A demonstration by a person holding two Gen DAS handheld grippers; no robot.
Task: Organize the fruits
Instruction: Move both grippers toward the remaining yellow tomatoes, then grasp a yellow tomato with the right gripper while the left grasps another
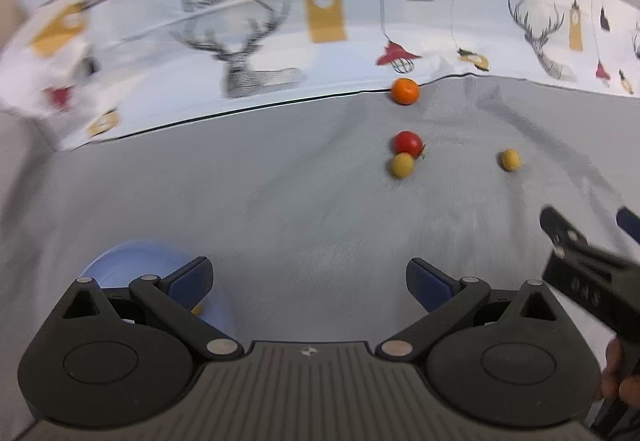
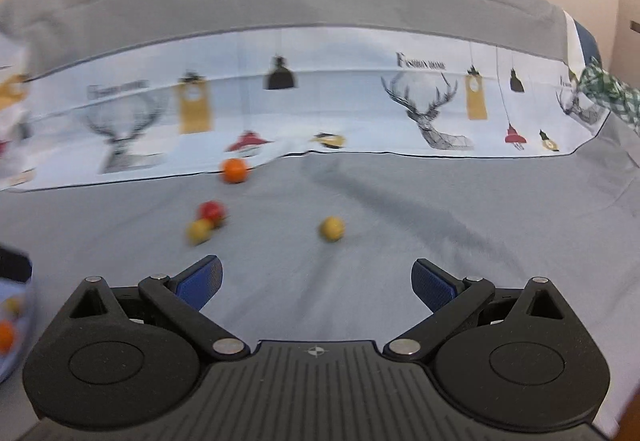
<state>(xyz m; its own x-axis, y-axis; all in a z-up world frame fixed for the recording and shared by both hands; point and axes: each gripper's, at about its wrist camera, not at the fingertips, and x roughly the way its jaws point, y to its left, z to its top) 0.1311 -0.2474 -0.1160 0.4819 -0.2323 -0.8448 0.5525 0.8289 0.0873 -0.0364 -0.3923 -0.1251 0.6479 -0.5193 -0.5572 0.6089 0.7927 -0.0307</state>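
On the grey cloth (image 2: 400,241), the lone yellow fruit (image 2: 331,228) sits at twelve o'clock from the right gripper (image 2: 318,281), the nearer one, gaping and empty; the left gripper (image 1: 308,283), equally spread, probably borders the blue bowl (image 1: 132,261).

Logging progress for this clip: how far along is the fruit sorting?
Partly done. The pale blue bowl already holds at least an orange and a yellow fruit. Nothing is in hand: the left gripper and right gripper are both open and empty. Left on the grey cloth: the round orange fruit, red round fruit, touching yellow fruit and lone yellow fruit.
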